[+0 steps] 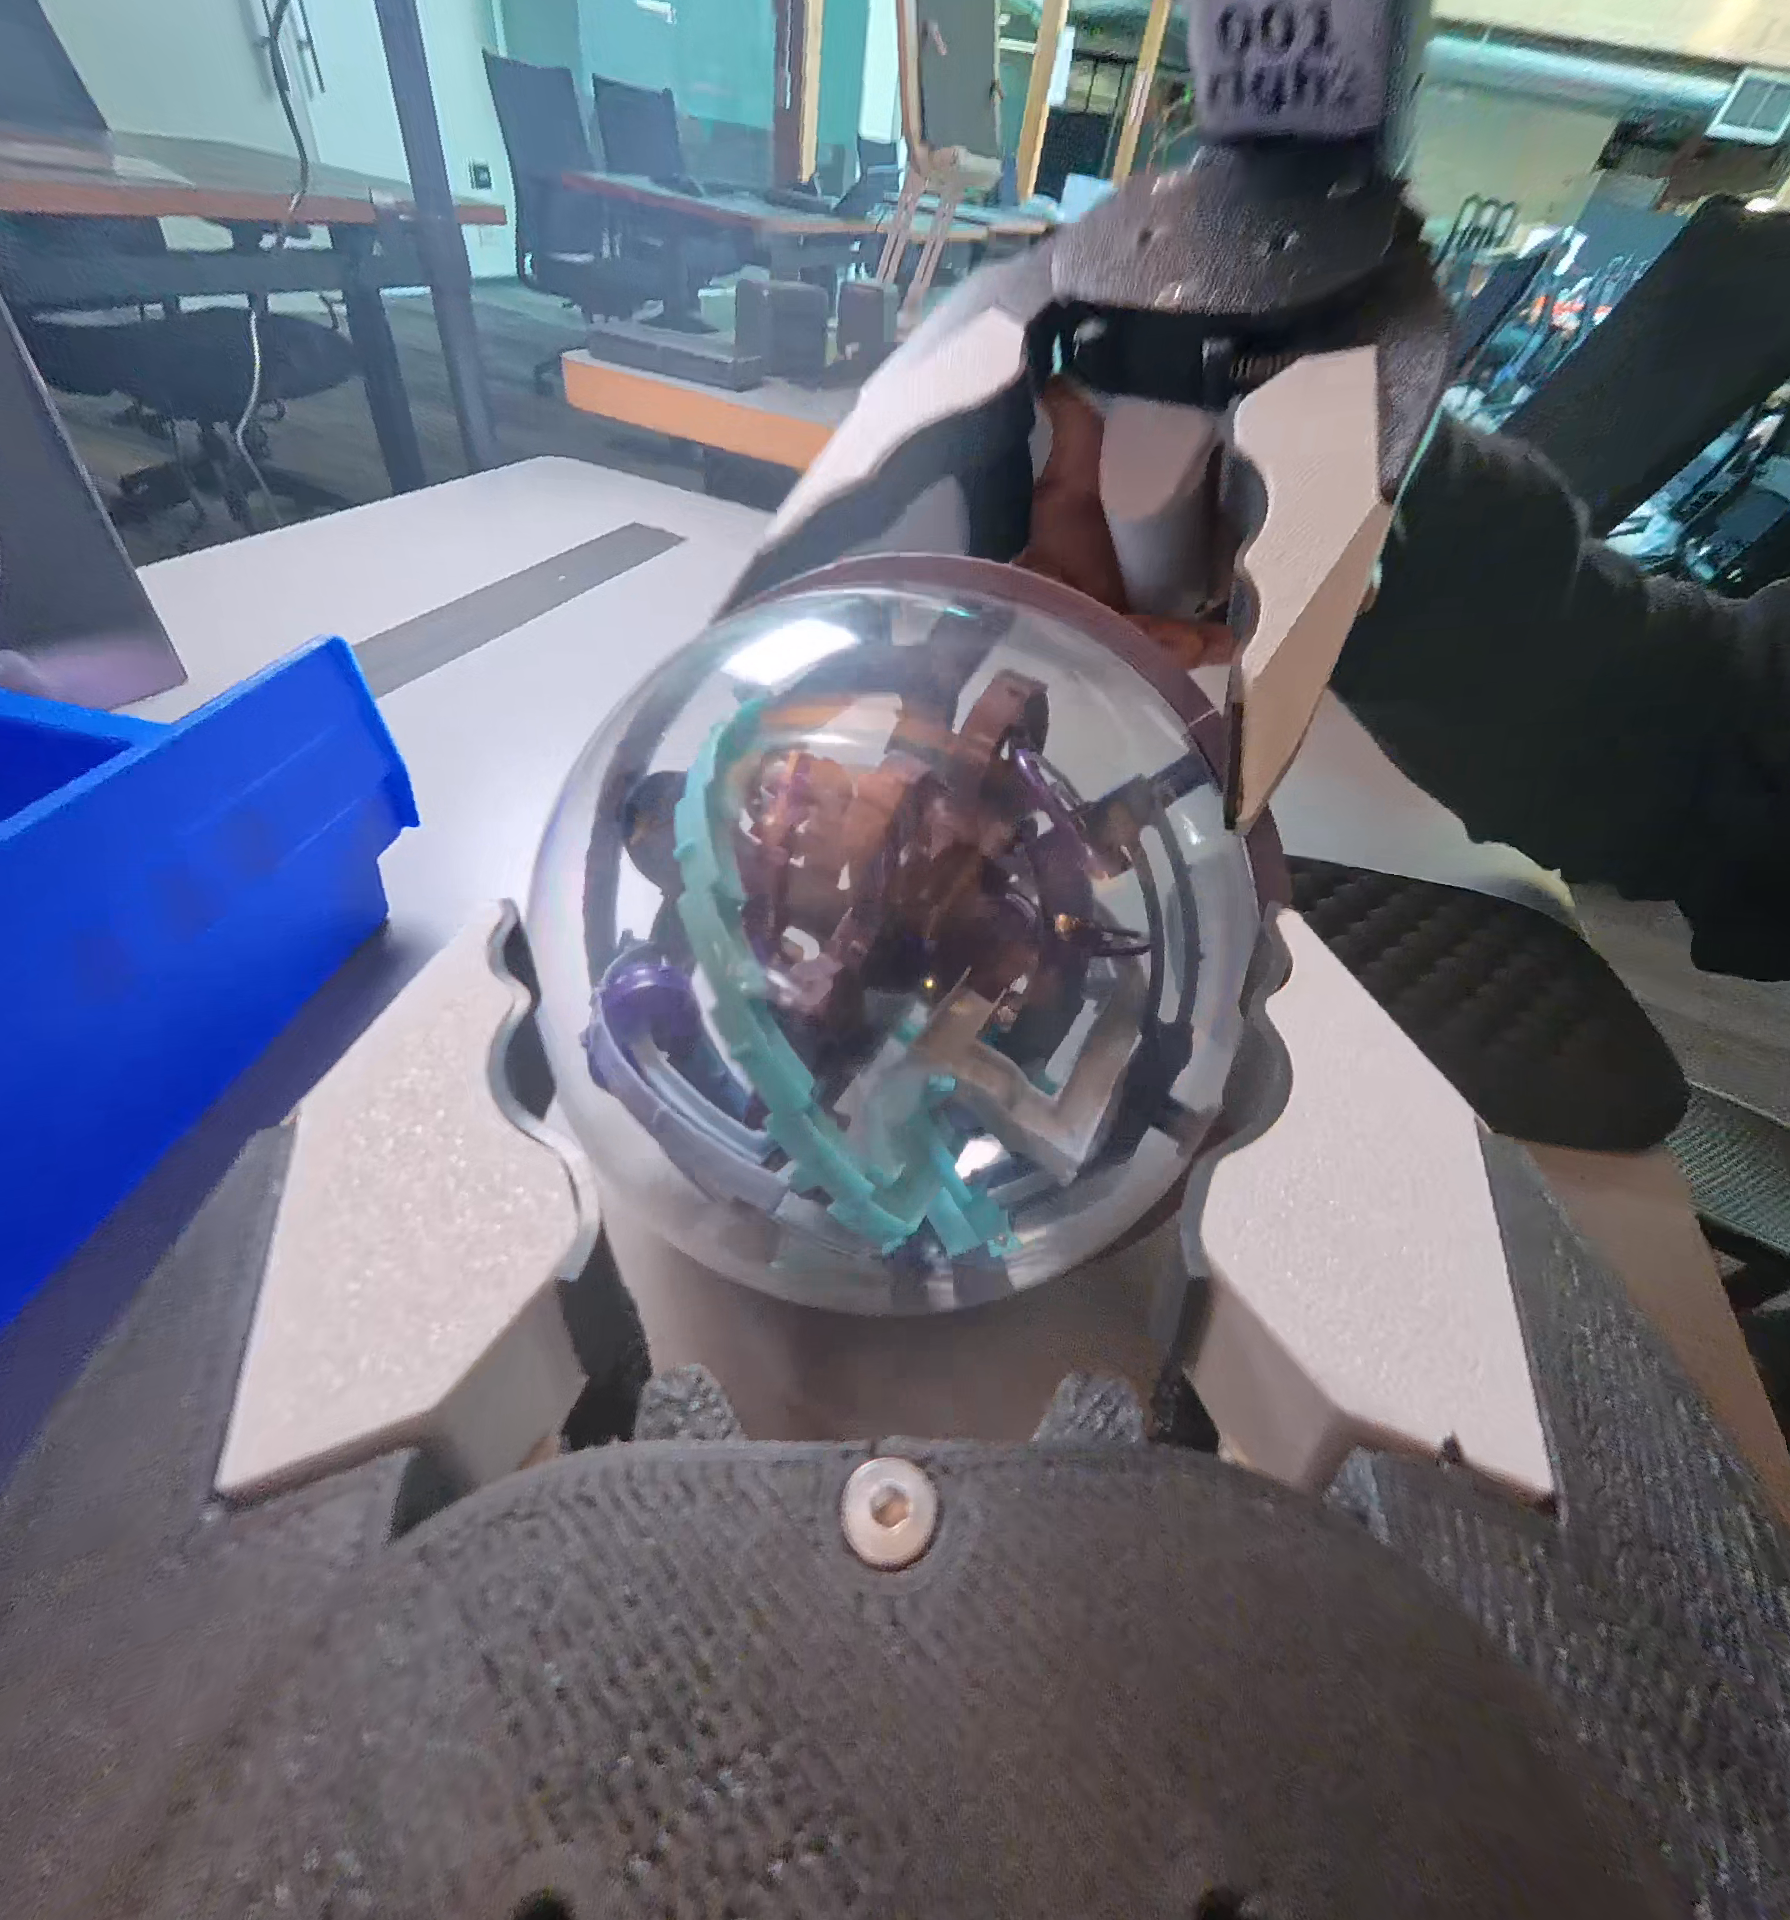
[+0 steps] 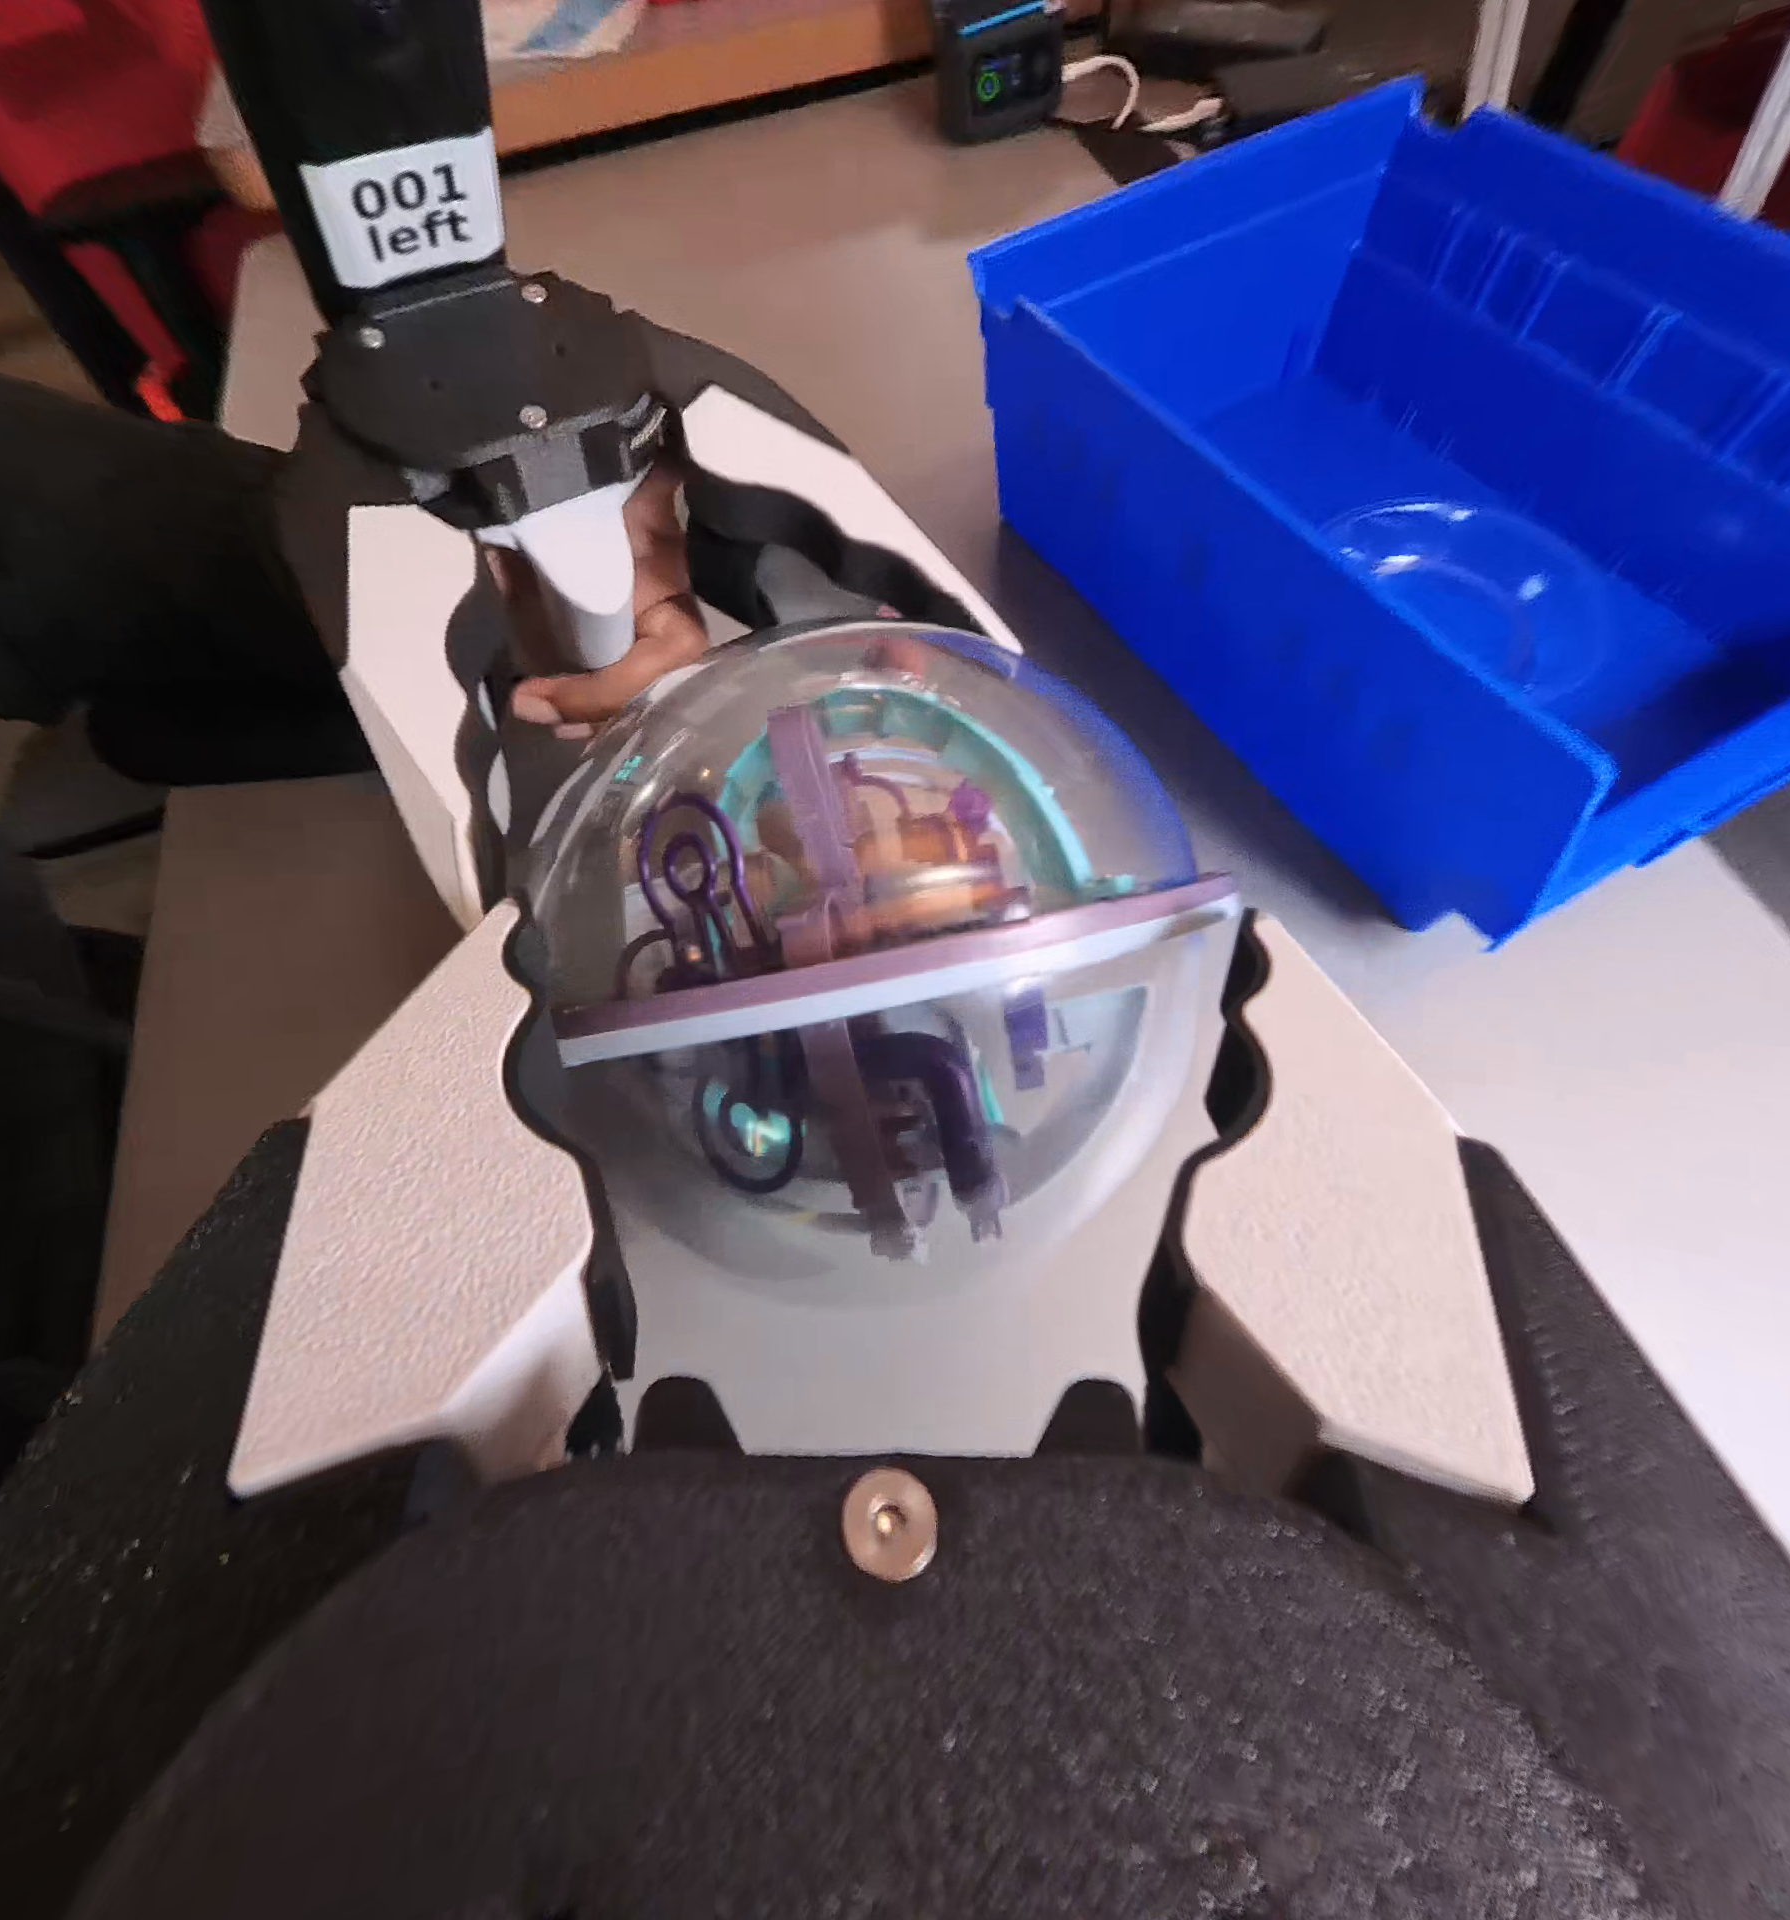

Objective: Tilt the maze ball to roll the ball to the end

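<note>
The maze ball point(image 1: 901, 977) is a clear sphere with teal, purple and brown tracks inside and a purple ring around its middle. My left gripper point(image 1: 896, 987) is shut on it, a white finger point(image 1: 423, 1174) pressing on each side. In the right wrist view the maze ball point(image 2: 870, 956) sits between my right gripper's point(image 2: 880, 966) pads, which press on the ring's two ends. The two grippers hold it from opposite sides over the grey table point(image 1: 455, 540). The right gripper's finger point(image 1: 1296, 623) touches the ring at the far side. I cannot make out the small ball inside.
A blue bin point(image 1: 143, 883) stands close to the left; in the right wrist view the blue bin point(image 2: 1390, 520) holds a clear dome point(image 2: 1473, 592). A dark box point(image 1: 18, 468) stands at the far left. A black mesh chair point(image 1: 1442, 966) is at the table's right edge.
</note>
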{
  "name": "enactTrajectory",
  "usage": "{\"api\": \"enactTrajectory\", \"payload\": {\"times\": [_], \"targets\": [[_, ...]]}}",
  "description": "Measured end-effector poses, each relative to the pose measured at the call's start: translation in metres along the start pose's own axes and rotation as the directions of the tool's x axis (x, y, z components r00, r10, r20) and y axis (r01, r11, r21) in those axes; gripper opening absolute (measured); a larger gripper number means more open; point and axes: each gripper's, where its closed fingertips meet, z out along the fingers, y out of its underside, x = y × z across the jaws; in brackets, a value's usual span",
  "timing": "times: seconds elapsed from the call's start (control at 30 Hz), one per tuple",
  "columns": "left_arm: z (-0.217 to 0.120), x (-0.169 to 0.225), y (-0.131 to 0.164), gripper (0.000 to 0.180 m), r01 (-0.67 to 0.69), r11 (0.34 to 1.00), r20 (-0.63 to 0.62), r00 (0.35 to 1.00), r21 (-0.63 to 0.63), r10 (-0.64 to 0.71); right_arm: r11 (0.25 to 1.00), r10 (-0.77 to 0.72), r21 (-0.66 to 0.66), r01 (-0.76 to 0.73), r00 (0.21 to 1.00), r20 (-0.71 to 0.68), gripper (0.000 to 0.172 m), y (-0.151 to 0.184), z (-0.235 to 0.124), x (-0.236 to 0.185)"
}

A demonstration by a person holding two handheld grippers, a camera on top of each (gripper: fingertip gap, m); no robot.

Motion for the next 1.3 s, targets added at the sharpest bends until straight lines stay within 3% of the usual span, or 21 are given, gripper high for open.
{"api": "enactTrajectory", "payload": {"times": [0.17, 0.27, 0.4, 0.6, 1.0, 1.1, 1.3], "targets": [[-0.011, 0.0, 0.021, 0.148, 0.089, 0.994, -0.074, 0.993, -0.061, -0.094, 0.998, 0.031, 0.059, -0.034, 0.999, 0.038, 0.124, 0.011, -0.008, -0.003], [-0.006, 0.004, 0.045, 0.151, 0.165, 0.977, -0.118, 0.976, -0.138, -0.181, 0.995, 0.044, 0.091, -0.048, 0.998, 0.04, 0.124, 0.015, -0.013, -0.002], [0.012, 0.01, 0.064, 0.147, 0.169, 0.964, -0.119, 0.973, -0.208, -0.196, 0.99, 0.075, 0.116, -0.08, 0.996, 0.044, 0.125, 0.02, -0.015, -0.001], [0.017, 0.006, 0.058, 0.15, 0.148, 0.974, -0.102, 0.981, -0.169, -0.167, 0.976, 0.111, 0.178, -0.122, 0.991, 0.068, 0.127, 0.031, -0.017, 0.002], [-0.008, -0.012, 0.032, 0.143, 0.065, 0.997, -0.047, 0.997, -0.047, -0.068, 0.98, 0.107, 0.156, -0.124, 0.988, 0.113, 0.126, 0.056, 0.004, -0.001], [-0.012, -0.013, 0.028, 0.141, 0.103, 0.994, -0.06, 0.993, -0.021, -0.104, 0.984, 0.101, 0.133, -0.116, 0.988, 0.115, 0.125, 0.064, 0.009, -0.003], [-0.007, -0.006, 0.047, 0.147, 0.191, 0.976, -0.117, 0.972, -0.103, -0.202, 0.993, 0.078, 0.076, -0.087, 0.991, 0.11, 0.124, 0.077, 0.022, -0.008]]}}
